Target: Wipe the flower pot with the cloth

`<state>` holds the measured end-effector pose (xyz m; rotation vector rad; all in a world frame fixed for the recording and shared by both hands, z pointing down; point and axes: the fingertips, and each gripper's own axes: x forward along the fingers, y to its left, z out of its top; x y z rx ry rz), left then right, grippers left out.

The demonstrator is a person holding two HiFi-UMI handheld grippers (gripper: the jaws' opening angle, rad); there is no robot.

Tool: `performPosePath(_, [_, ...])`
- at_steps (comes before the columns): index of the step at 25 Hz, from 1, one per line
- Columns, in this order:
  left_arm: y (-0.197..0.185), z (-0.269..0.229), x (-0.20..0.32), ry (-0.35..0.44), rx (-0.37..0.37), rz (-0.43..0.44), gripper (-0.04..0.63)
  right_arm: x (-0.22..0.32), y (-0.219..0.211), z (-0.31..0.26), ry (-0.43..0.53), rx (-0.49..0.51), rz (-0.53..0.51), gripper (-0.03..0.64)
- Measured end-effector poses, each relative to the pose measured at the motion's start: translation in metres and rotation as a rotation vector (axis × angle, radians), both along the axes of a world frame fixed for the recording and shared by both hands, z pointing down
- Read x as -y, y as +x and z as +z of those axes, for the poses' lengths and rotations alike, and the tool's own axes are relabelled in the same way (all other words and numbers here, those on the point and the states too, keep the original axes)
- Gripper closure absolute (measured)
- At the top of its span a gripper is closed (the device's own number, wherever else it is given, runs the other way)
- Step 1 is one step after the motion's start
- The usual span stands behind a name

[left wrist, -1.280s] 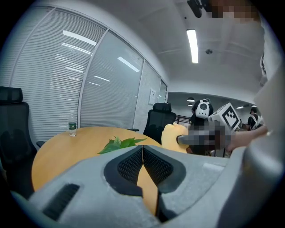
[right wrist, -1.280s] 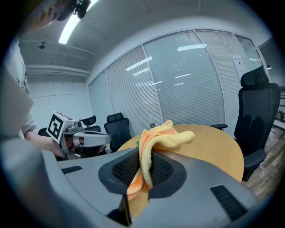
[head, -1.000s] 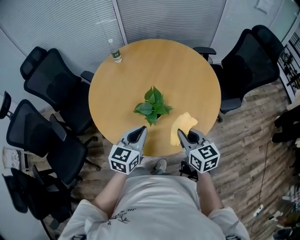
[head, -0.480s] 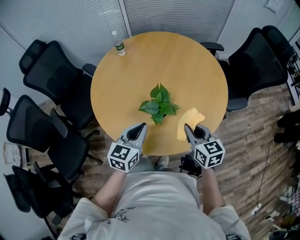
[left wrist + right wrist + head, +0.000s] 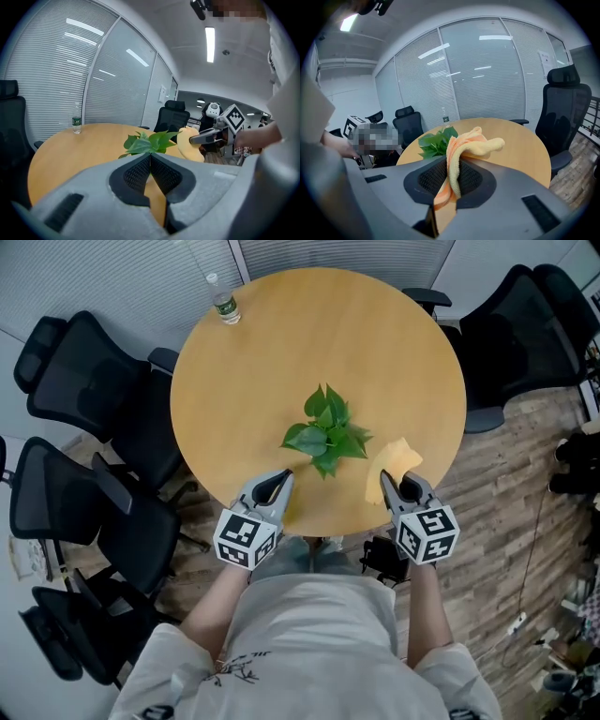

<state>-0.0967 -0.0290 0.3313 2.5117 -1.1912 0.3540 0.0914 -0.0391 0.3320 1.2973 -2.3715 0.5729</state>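
Yellow cloth point(image 5: 461, 150) is pinched by right gripper point(image 5: 385, 478), left gripper point(image 5: 285, 476) closed empty — approach step; potted plant point(image 5: 327, 432) ahead must be reached.

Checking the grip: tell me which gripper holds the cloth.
The right gripper: yellow cloth clamped in its jaws; the left gripper is shut empty.

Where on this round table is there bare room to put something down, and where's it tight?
Bare: the table from the plant to the far rim, except the water bottle at the far-left edge. Tight: the near edge, where the left gripper and the cloth in the right gripper flank the plant.
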Motion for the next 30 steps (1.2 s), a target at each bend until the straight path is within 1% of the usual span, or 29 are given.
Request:
performPosePath(10, [-0.007, 0.039, 0.025, -0.012, 0.018, 0.032, 0.583, 0.019, -0.003, 0.038, -0.045, -0.046, 0.012, 0.571])
performPosePath(18, [-0.002, 0.078, 0.033, -0.049, 0.034, 0.073, 0.581, 0.037, -0.008, 0.066, -0.06, -0.078, 0.0, 0.572])
performPosePath(20, [0.001, 0.087, 0.034, -0.059, 0.038, 0.092, 0.554, 0.042, -0.009, 0.074, -0.062, -0.091, -0.008, 0.572])
performPosePath(21, [0.004, 0.091, 0.035, -0.061, 0.042, 0.101, 0.528, 0.044, -0.009, 0.078, -0.064, -0.094, -0.011, 0.571])
performPosePath(23, [0.01, 0.099, 0.037, -0.066, 0.046, 0.117, 0.503, 0.05, -0.007, 0.086, -0.068, -0.096, -0.014, 0.572])
performPosePath(30, [0.03, 0.116, 0.046, -0.06, 0.022, 0.178, 0.413, 0.07, -0.008, 0.104, -0.069, -0.099, -0.027, 0.572])
